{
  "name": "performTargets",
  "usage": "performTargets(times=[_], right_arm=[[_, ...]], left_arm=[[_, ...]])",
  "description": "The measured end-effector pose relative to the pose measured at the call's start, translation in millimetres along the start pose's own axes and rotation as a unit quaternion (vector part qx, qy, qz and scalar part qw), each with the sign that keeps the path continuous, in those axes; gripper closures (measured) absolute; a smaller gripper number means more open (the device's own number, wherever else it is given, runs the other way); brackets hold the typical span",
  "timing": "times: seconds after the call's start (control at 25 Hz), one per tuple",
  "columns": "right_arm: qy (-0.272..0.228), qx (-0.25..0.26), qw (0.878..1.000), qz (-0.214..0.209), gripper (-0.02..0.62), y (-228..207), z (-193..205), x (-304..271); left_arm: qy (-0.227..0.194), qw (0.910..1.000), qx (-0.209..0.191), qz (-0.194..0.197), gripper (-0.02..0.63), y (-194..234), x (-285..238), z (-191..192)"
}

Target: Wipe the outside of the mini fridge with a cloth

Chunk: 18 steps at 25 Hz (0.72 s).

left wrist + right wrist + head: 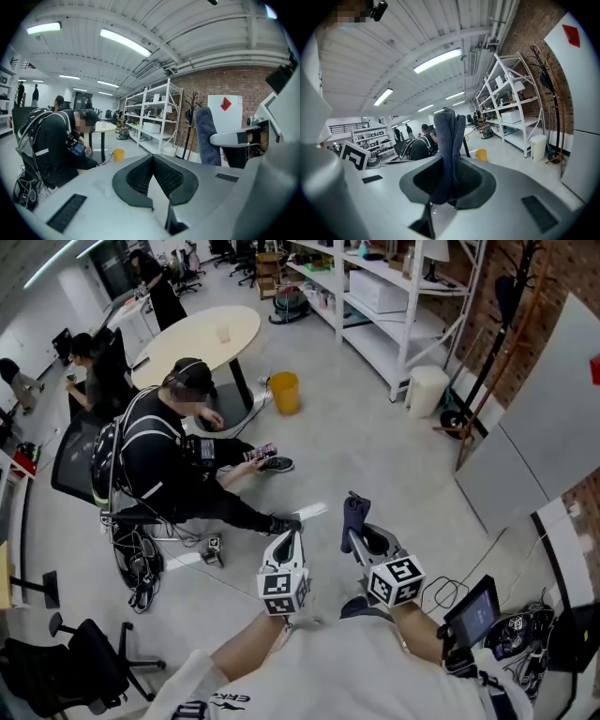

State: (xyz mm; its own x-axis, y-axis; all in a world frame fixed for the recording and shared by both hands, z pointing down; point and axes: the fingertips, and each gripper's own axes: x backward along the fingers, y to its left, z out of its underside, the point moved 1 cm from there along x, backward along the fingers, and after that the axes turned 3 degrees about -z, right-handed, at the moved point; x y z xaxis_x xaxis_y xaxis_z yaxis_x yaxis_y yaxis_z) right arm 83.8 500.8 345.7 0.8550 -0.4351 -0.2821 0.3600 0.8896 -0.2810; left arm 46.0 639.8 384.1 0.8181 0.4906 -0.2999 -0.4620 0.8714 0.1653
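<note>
Currently we log: left gripper, jaws fully together, empty; right gripper, clamped on a folded blue cloth standing upright; white fridge at right, well apart from both.

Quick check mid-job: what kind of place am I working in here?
Probably an open-plan office or lab workspace: white metal shelving along a brick wall, a round table, and rolling office chairs on a concrete floor.

fridge: cut by right edge | seated person: face blurred
</note>
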Motion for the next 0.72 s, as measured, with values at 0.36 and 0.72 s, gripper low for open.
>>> performTargets(times=[0.36, 0.72], right_arm=[[-0.024, -0.012, 0.998, 0.048, 0.522, -121, -43, 20], [-0.05, -0.034, 0.99, 0.129, 0.522, -231, -64, 68]], left_arm=[[-0.021, 0.994, -0.029, 0.103, 0.603, -110, -112, -48], [-0.019, 0.9779, -0.05, 0.202, 0.603, -228, -197, -64]])
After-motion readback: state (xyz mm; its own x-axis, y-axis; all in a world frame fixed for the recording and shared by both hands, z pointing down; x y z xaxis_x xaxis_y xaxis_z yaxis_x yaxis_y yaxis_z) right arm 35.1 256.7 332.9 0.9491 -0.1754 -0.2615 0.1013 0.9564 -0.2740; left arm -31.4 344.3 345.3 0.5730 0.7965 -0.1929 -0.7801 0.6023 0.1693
